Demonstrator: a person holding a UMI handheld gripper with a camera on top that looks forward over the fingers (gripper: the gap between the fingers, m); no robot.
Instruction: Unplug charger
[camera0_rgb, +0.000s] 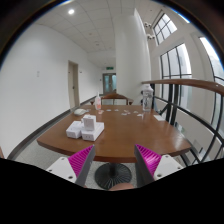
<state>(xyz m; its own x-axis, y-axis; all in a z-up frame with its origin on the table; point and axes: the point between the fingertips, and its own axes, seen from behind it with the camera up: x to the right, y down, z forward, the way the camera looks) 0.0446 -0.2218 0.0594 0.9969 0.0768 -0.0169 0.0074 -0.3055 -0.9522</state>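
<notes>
The gripper (114, 158) has its fingers spread wide with nothing between them, magenta pads (80, 160) facing inward. Beyond them, at eleven o'clock, white boxes (87, 127) sit on the wooden table (125, 140). No charger or legible writing can be made out.

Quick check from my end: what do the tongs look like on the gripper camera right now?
The tongs show as two fingers. Each finger bears a magenta pad on its inner face, wedge-shaped and tapering toward the tip, with a lined texture; the second pad matches it. The outer finger bodies are pale, white to grey. No cables, markings, hand or sleeve are visible.
</notes>
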